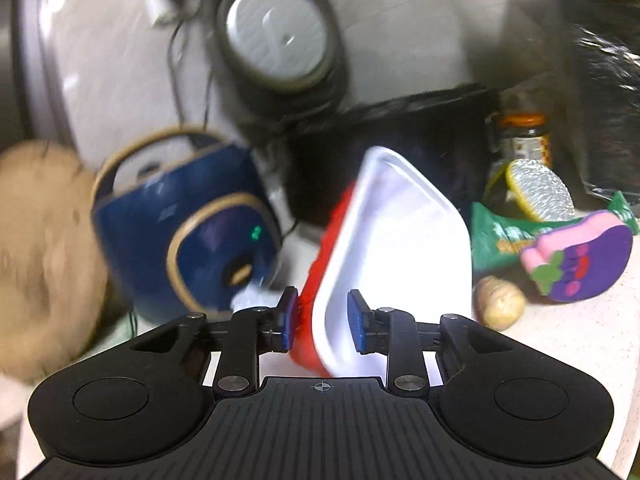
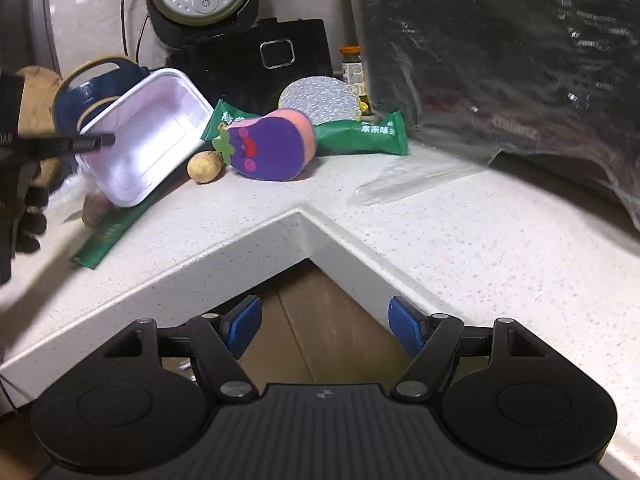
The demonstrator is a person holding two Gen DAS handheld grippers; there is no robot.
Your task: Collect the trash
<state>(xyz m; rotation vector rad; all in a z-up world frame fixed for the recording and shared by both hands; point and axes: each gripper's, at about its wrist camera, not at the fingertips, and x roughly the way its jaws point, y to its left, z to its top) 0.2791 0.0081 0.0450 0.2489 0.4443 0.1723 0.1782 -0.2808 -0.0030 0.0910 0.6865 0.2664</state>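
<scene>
Nearest us, left gripper (image 1: 323,314): jaws apart, straddling one wall of the tilted white tray (image 1: 400,240), pads not pressing. Tray sits near the bench (image 2: 400,216) back corner, beside a potato (image 2: 205,166). Right gripper (image 2: 325,325): jaws apart, empty, off the bench's inner corner.

A: What does the right gripper (image 2: 325,326) do?
B: Its jaws stand wide apart with nothing between them, over the inner corner of the white desk (image 2: 460,232).
A: And farther off?
B: A white tray (image 2: 148,152) tilts above a green wrapper (image 2: 106,236), beside a potato (image 2: 205,167) and a purple sponge (image 2: 268,148).
</scene>
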